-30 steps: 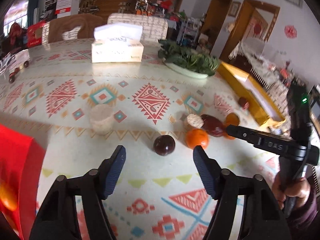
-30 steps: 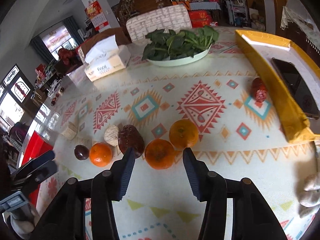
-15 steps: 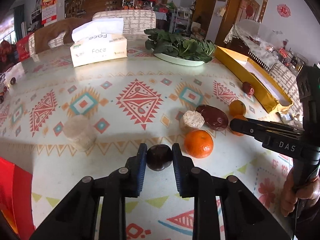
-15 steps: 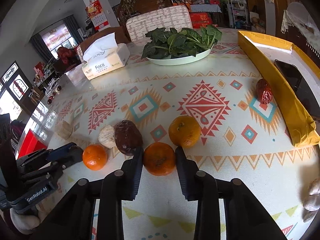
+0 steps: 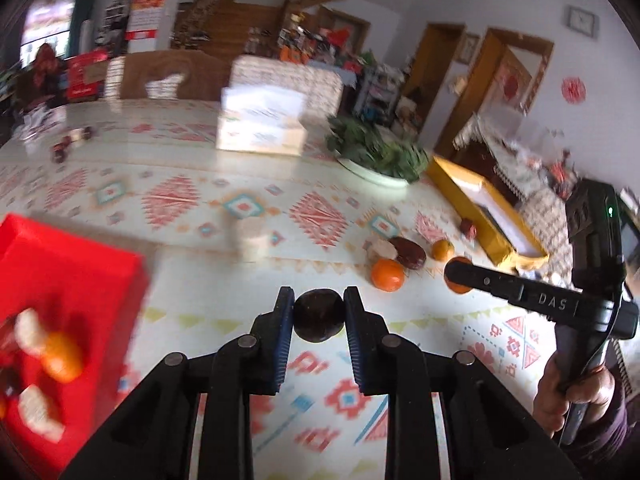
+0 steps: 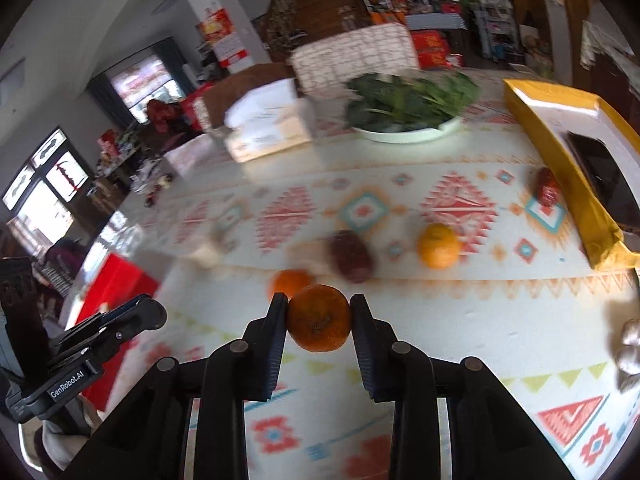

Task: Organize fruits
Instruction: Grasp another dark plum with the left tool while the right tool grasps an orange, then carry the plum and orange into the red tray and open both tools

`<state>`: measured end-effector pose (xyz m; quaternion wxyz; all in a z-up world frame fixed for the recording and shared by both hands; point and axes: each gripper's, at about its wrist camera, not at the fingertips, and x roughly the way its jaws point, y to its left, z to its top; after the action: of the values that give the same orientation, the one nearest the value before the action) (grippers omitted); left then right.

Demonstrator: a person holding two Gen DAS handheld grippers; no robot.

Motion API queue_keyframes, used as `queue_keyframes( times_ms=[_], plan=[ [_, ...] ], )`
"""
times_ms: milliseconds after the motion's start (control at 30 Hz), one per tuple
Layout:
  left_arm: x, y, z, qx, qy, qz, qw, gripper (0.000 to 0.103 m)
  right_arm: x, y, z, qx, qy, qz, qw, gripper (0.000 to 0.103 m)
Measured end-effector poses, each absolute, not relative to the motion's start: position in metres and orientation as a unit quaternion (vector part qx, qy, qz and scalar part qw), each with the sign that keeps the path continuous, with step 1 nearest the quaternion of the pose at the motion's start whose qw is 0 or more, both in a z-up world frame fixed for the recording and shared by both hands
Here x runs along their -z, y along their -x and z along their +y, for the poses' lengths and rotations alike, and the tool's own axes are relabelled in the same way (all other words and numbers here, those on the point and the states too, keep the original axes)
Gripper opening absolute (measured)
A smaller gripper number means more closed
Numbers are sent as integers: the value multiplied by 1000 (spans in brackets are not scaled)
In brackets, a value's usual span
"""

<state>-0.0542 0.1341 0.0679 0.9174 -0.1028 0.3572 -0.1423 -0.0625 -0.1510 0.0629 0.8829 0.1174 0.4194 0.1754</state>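
Both grippers tilt downward over the patterned tablecloth (image 5: 224, 304), each with a fruit clamped between its blue pads. The left gripper (image 5: 319, 316) has just closed its jaws on a dark round fruit (image 5: 319, 314), which it holds clear of the cloth (the background is smeared by motion). The right gripper (image 6: 319, 318) has just closed its jaws on an orange mandarin (image 6: 319, 317), also held above the table. In the left wrist view a hand (image 5: 572, 394) grips the right gripper's handle at the right edge. Three fruits of the cluster still lie on the cloth in the right wrist view: one mandarin just behind the held one (image 6: 289, 282), a second mandarin (image 6: 438, 245) further right, and a dark reddish-brown fruit (image 6: 351, 256) between them; a pale round item (image 5: 382, 249) touches that dark fruit in the left wrist view. One small red fruit (image 6: 548, 190) sits beside the yellow box lid (image 6: 560, 160) at the table's right edge. A red bin (image 5: 68, 304) stands at the left and already holds an orange fruit and pale pieces, too blurred to count exactly. Open cloth lies between the grippers and the bin. Further back stand one tissue box (image 5: 262, 128) and one plate of leafy greens (image 6: 408, 114).
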Motion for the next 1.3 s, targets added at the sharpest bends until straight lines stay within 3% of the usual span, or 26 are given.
queue_keyframes(
  times_ms=[367,700,800,867,1000,1133,1300],
  plan=[
    [-65,128,273,8,187,338,922,24,-82,98,-1,-322,-63,425,844,35],
    [-46,154,334,-51,237,340,909,25,-57,108,123,-396,-11,457,796,35],
    [-45,158,341,-50,253,334,906,33,-48,109,144,-397,2,466,790,35],
    [-45,160,344,-51,261,328,906,45,-43,110,154,-400,10,471,786,36],
    [-47,165,351,-50,276,319,905,55,-40,113,157,-403,9,476,782,38],
    [-54,168,350,-45,282,311,906,62,-49,118,156,-402,9,461,791,57],
    [-69,173,339,-32,279,297,913,72,-66,123,134,-390,4,437,811,67]
  ],
)
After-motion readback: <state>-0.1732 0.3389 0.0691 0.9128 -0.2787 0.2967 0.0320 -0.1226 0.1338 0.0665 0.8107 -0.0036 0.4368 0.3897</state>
